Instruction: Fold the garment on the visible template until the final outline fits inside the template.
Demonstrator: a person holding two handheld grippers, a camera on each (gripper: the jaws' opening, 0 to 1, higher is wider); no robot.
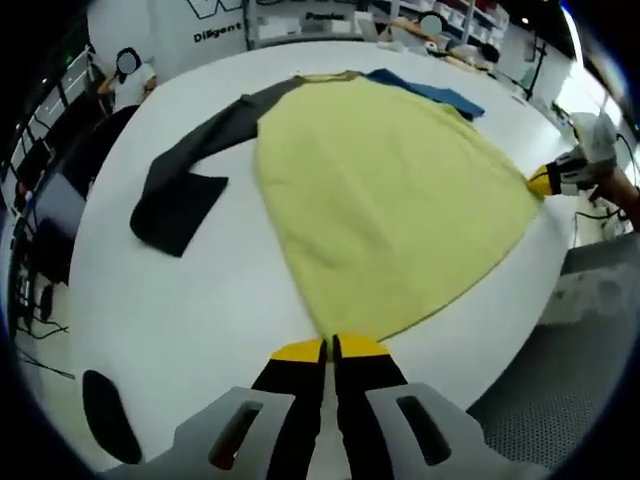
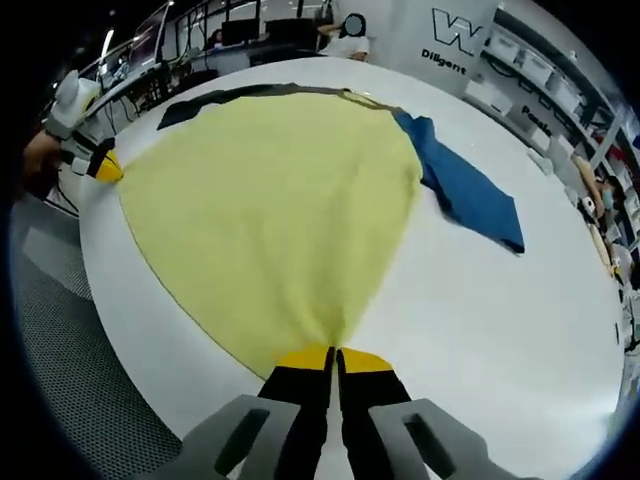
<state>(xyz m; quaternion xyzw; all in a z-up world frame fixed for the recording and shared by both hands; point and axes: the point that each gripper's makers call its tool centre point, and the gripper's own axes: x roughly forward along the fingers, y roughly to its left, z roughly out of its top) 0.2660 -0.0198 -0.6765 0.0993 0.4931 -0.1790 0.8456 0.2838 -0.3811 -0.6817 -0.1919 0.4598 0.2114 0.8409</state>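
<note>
Left gripper view has the left tool with its jaws pressed together on one bottom corner of the yellow garment, and over at the far edge the right tool is pinching the other corner. Right gripper view is the mirror of that: right tool closed on its hem corner, left tool off at the side holding the opposite one. The garment lies spread out flat on the white counter, hem toward the counter's near edge, with a dark grey sleeve splayed out one side and a blue sleeve on the other. I'd guess it's a light, floppy knit, no stiffness at all, so it'll sag and drag between the two grips instead of holding a line. The hem corners look like the right place to hold it; keep some tension across so the fold lands straight. The sleeves will probably flop wherever, so they'd need tucking in separately. Can't make out any template outline from here.
</note>
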